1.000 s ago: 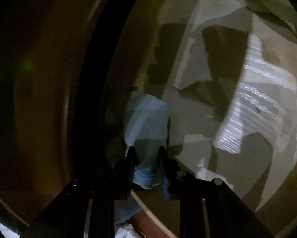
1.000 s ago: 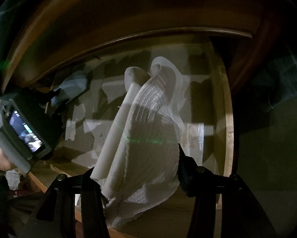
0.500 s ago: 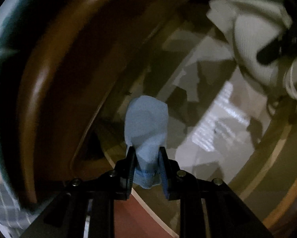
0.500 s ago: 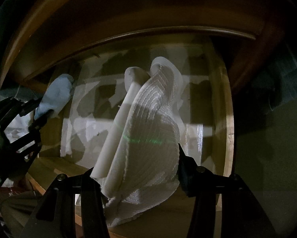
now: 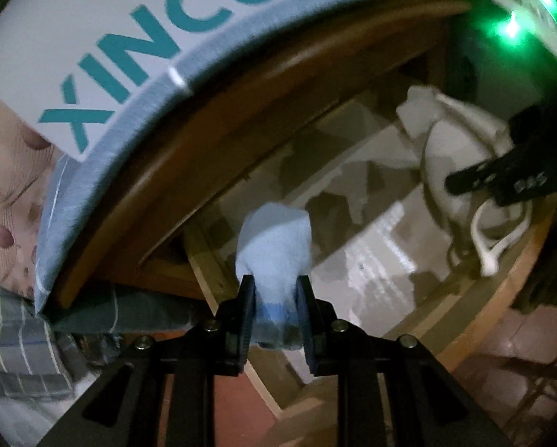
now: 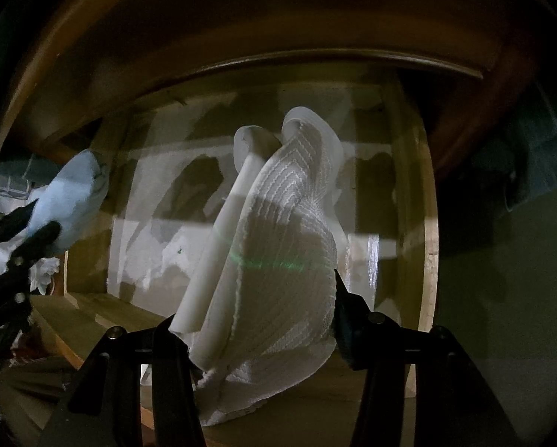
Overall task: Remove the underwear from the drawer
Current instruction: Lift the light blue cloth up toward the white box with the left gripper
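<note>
The left gripper [image 5: 274, 290] is clamped on a small pale-blue garment [image 5: 274, 246], which bunches up between the jaws and pokes out past their tips. It hangs above the drawer's [image 5: 494, 309] near corner, with the dark wooden front edge of the furniture and a white box printed in teal letters [image 5: 137, 37] beyond it.

The right gripper [image 6: 258, 320] is closed on a white ribbed garment [image 6: 278, 260], a thick fold of it standing up between the jaws, held over the drawer's pale, patchy floor [image 6: 159, 231]. From this side the blue piece shows at the left edge, level with the drawer's rim or just clear of it; the light is too dim to be sure.

So this looks like the lifting-out step, both pieces gripped and neither yet put down. Next, I'd guess, each hand needs to carry its load up and away over the drawer's rim without snagging it, the white one having farther to go.
</note>
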Demonstrator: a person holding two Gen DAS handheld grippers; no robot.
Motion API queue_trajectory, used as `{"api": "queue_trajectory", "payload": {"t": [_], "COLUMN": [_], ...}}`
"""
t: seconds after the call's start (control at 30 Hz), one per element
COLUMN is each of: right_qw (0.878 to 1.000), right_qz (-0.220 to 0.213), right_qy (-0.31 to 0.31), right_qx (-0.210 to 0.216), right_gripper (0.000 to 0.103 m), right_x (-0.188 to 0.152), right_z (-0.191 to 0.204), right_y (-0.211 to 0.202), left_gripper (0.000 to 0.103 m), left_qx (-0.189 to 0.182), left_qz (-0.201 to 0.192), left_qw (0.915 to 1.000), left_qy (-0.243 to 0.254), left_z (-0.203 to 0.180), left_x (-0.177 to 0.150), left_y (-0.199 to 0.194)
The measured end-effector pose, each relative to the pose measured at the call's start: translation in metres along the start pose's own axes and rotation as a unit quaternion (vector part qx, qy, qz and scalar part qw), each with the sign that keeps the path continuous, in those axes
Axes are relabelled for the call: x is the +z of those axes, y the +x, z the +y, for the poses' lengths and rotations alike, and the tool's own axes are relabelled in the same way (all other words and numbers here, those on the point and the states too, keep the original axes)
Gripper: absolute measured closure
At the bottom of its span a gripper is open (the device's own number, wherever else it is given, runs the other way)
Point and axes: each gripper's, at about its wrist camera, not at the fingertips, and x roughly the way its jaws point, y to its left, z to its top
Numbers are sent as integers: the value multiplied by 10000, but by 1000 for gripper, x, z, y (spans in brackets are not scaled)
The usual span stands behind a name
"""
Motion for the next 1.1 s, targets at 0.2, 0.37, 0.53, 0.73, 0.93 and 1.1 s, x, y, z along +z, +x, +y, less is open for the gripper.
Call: {"api": "queue_trajectory", "payload": {"t": [0.2,0.37,0.53,0.73,0.93,1.1], "right_qw": [10000,9999,9999,9999,9999,9999], "right_qz": [-29,-46,-55,-54,-50,-59], "right_qy": [-20,-63,-71,-66,-70,-49], "right_qx": [-64,-119,-136,-131,-131,-120], "right_gripper": [56,56,56,56,56,56], "right_x": [-1,-1,-2,-2,-2,-4], "right_z": [2,4,3,2,1,1], "right_y": [0,1,2,2,2,1], "left_gripper": [82,82,83,99,99,99], "left_qx": [-94,-177,-171,-314,-417,-371], "left_qz": [-186,-334,-550,-779,-558,-158], "left_qw": [9987,9956,9920,9880,9876,9897], "left_qy": [-471,-856,-1120,-1296,-1408,-1374], "left_z": [8,21,34,49,57,49], "left_x": [3,5,8,13,20,14], "left_y": [-29,-51,-78,-112,-111,-65]}}
